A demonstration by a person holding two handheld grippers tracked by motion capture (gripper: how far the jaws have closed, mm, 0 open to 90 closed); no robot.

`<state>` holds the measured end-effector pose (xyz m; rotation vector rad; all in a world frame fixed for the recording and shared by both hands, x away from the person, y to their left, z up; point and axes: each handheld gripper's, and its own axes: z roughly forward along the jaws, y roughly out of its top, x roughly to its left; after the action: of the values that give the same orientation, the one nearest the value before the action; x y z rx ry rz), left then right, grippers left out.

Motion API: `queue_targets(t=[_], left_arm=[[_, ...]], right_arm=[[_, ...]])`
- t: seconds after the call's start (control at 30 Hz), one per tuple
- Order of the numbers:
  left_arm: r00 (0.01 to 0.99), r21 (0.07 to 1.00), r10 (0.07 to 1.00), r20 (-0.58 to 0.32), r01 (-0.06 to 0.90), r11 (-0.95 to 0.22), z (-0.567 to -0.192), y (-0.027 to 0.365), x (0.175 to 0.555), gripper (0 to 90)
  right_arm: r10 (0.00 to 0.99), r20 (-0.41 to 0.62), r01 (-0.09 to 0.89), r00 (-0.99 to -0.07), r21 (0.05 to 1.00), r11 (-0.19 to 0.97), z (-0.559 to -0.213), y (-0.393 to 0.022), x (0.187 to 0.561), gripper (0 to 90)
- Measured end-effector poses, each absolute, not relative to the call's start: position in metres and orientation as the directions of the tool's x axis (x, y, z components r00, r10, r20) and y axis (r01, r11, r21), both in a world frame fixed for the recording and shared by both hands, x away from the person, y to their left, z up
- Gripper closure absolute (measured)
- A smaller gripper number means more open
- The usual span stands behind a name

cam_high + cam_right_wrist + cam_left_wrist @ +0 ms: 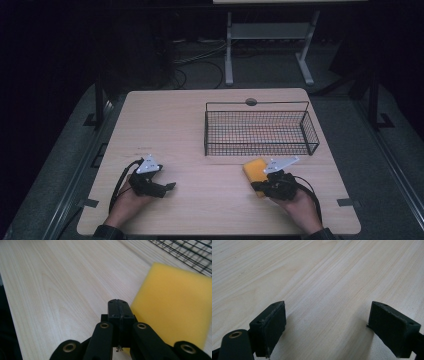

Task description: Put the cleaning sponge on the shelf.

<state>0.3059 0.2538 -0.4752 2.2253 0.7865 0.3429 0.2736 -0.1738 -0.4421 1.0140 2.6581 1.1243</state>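
Note:
A yellow sponge [254,170] lies flat on the wooden table [190,125], just in front of a black wire basket [311,134]. My right gripper [256,186] rests at the sponge's near edge. In the right gripper view its jaws are pressed together with nothing between them [119,307], and the sponge [172,307] lies just to their right. My left gripper [169,187] sits at the front left of the table, pointing right. In the left gripper view its pads stand wide apart over bare wood [328,322].
The wire basket's rim [190,252] shows beyond the sponge in the right gripper view. A grommet hole [251,101] sits at the table's far edge. A metal stand [270,35] and cables lie on the floor behind the table.

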Motion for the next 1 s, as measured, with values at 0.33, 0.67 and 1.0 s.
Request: queue_targets(t=[0.33, 0.67, 1.0], left_arm=[[0.776, 0.722, 0.630, 0.005, 0.433, -0.539, -0.475, 0.254, 0.306, 13.8], [0.776, 0.723, 0.630, 0.005, 0.433, -0.539, -0.475, 0.254, 0.306, 13.8], [0.776, 0.722, 0.630, 0.005, 0.433, -0.539, -0.475, 0.254, 0.306, 13.8]], right_arm=[[0.641, 0.183, 0.575, -0.746, 0.663, 0.480, -0.441, -0.191, 0.270, 89.4], [0.647, 0.185, 0.578, -0.740, 0.667, 0.470, -0.441, -0.202, 0.268, 89.3], [0.659, 0.180, 0.574, -0.730, 0.686, 0.448, -0.428, -0.207, 0.268, 77.6]])
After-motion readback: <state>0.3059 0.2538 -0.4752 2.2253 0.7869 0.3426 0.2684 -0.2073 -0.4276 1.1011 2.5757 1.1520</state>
